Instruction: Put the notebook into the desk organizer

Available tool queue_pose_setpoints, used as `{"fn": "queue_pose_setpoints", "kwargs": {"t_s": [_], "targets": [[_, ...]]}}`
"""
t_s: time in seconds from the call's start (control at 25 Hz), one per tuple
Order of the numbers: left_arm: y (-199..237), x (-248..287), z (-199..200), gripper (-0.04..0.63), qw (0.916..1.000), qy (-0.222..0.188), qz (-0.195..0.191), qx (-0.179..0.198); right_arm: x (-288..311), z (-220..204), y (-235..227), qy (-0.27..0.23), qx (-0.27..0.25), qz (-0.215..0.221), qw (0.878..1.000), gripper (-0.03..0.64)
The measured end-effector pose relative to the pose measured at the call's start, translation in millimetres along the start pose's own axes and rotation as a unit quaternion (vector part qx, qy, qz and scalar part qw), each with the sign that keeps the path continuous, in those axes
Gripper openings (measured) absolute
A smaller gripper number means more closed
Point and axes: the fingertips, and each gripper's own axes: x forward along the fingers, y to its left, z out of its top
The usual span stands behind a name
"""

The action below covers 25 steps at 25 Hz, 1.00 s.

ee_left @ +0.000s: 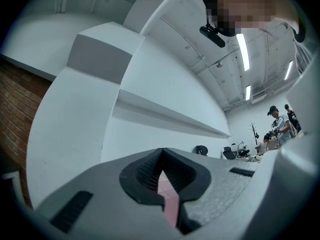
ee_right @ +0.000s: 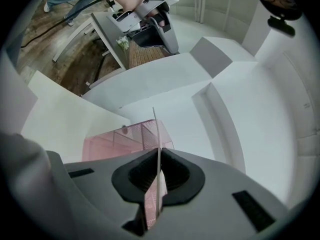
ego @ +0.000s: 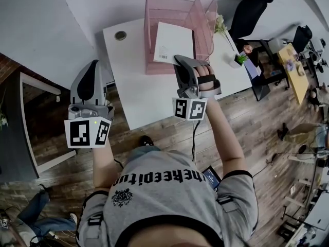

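Observation:
A white notebook leans tilted over the front of the pink mesh desk organizer, which stands at the back of the white desk. My right gripper is shut on the notebook's near edge. In the right gripper view the notebook shows edge-on as a thin sheet between the pads of the right gripper, with the organizer right behind it. My left gripper hangs left of the desk, away from both. In its own view the left gripper has its jaws together with nothing held.
A small potted plant stands at the desk's right edge and another plant beside the organizer. A round cable hole sits at the desk's back left. A black office chair and further desks stand to the right on wood flooring.

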Motion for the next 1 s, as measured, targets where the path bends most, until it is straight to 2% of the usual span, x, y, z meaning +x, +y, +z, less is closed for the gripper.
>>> {"fn": "queue_pose_setpoints", "kwargs": {"t_s": [0.32, 0.6, 1.0], "targets": [[1.3, 3.5, -4.7, 0.003, 1.0, 0.005, -0.001, -0.001, 10.1, -10.0, 20.3, 0.018, 0.005, 0.045, 0.999, 0.031], [3.5, 6.4, -9.8, 0.003, 0.9999, 0.01, -0.001, -0.001, 18.9, -20.3, 23.0, 0.033, -0.006, 0.053, 0.998, 0.035], [7.2, 7.9, -12.2, 0.003, 0.9999, 0.014, -0.002, -0.004, 23.5, -19.9, 29.7, 0.037, 0.037, 0.115, 0.992, 0.087]]}}
